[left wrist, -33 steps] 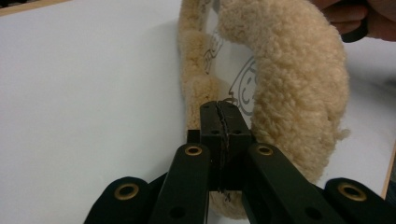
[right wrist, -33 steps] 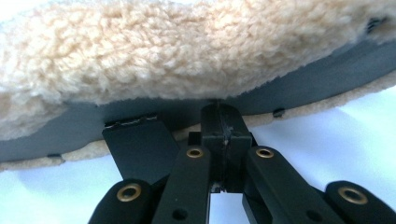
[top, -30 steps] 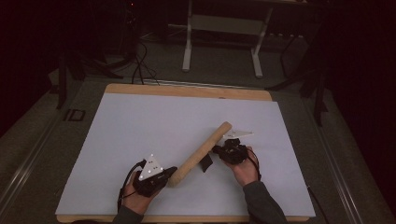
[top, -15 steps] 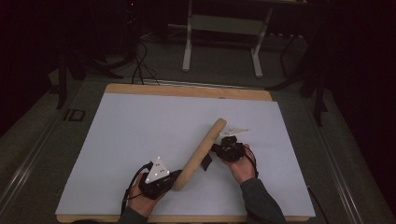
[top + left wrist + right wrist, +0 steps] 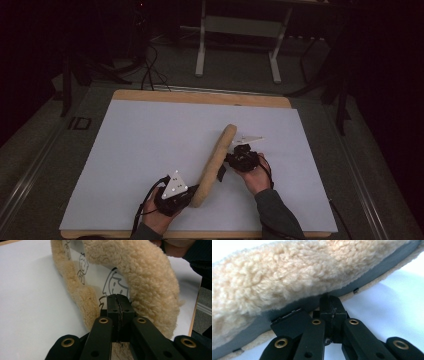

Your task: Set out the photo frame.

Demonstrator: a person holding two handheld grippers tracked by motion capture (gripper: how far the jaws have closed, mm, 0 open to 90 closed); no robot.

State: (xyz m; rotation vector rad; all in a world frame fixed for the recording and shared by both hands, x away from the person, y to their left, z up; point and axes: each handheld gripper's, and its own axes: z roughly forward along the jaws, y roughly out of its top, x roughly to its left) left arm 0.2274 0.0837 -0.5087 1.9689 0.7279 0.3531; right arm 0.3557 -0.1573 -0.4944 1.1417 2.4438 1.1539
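While the high view gives just a long tan fleece piece (image 5: 215,164) lying slantwise on the white table (image 5: 135,150), the gripper views bring out its make. The left gripper view shows the fleece folded over a pale inner lining (image 5: 100,277) printed with line-drawn cartoon heads. The right gripper view shows a grey edge band (image 5: 367,277) under the woolly pile.

The left gripper (image 5: 187,194) sits at the piece's near end, close to the table's front edge; its jaws are closed tight, pressed together at the lining with the fleece arching over and beside them. The right gripper (image 5: 227,162) meets the piece about midway along its right side, jaws likewise closed, their tips against the grey band; whether they pinch it I cannot tell.
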